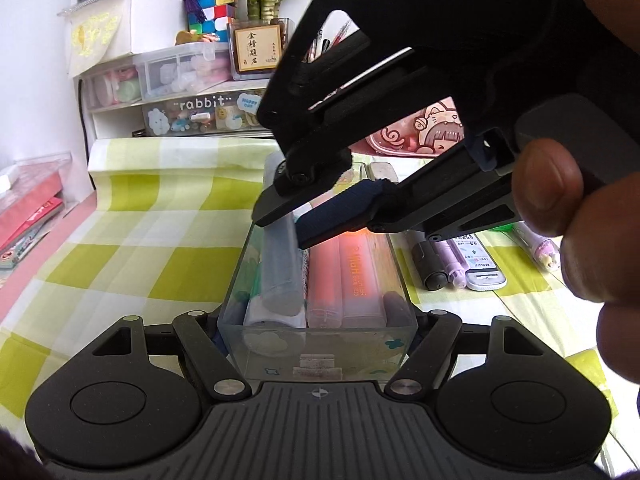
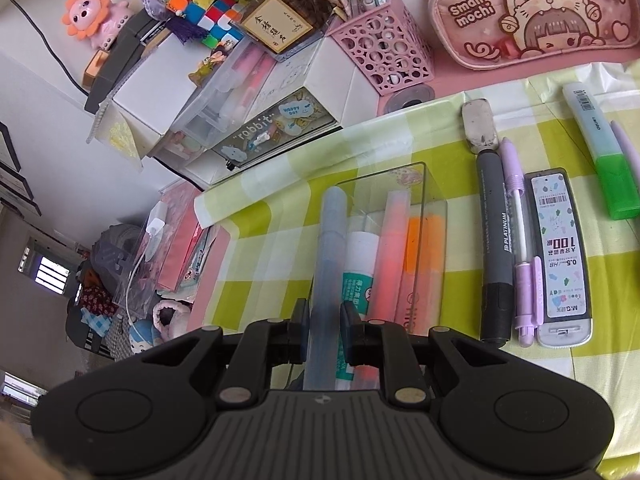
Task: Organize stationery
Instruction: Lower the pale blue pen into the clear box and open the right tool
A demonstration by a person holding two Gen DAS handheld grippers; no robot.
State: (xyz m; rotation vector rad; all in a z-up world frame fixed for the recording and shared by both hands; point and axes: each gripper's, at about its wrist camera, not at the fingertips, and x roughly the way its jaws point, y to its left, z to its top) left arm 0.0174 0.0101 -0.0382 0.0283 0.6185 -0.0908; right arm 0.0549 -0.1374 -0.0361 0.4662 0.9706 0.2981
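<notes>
A clear plastic box (image 1: 320, 332) stands on the green checked cloth, and my left gripper (image 1: 318, 334) is shut on its near end, one finger on each side wall. In the box (image 2: 434, 220) lie a white glue stick (image 2: 360, 264), a pink highlighter (image 2: 390, 248) and an orange highlighter (image 2: 424, 248). My right gripper (image 2: 324, 320) is shut on a grey-blue pen (image 2: 330, 240) over the box's left side. In the left wrist view the right gripper (image 1: 282, 232) holds this pen (image 1: 280, 272) tilted, its near end down among the contents.
To the right of the box lie a grey marker (image 2: 494, 256), a purple pencil (image 2: 520, 256), a lead case (image 2: 560, 264), a green highlighter (image 2: 600, 152) and an eraser (image 2: 480, 126). Behind stand a pink pen holder (image 2: 384, 52), a pink pencil case (image 2: 532, 20) and a drawer organizer (image 2: 272, 128).
</notes>
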